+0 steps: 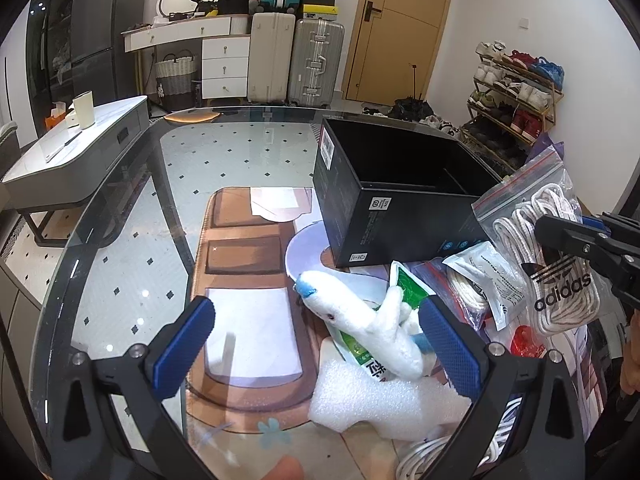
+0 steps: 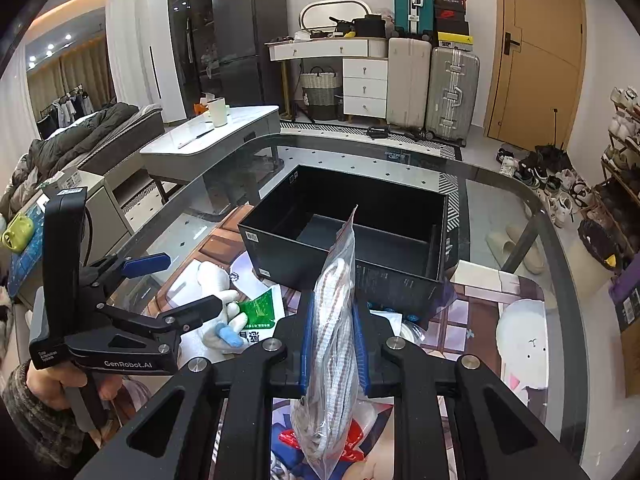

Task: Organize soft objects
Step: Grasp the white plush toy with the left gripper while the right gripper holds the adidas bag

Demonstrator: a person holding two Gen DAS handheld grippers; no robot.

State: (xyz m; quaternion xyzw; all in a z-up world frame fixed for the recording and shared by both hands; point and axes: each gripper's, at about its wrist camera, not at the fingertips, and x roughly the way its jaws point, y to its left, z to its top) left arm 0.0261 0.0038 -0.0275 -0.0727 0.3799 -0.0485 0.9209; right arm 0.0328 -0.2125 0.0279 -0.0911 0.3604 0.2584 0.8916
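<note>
Inside, black box (image 2: 360, 236) sits bare; right tool (image 2: 332, 344) grips rope bag (image 2: 334, 320).

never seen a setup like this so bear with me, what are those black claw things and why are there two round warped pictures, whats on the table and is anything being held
Those claws are two hand-held grippers, not a robot: a person squeezes one in each hand. Each carries a fisheye camera looking along its fingers, so you get one round picture per hand.

In the left wrist view, the left gripper is open above a white plush toy that lies on the glass table, with a green packet and white foam beside it.

In the right wrist view, the right gripper is shut on a zip bag of white laces, held up in front of the open black box, which looks empty.
</note>
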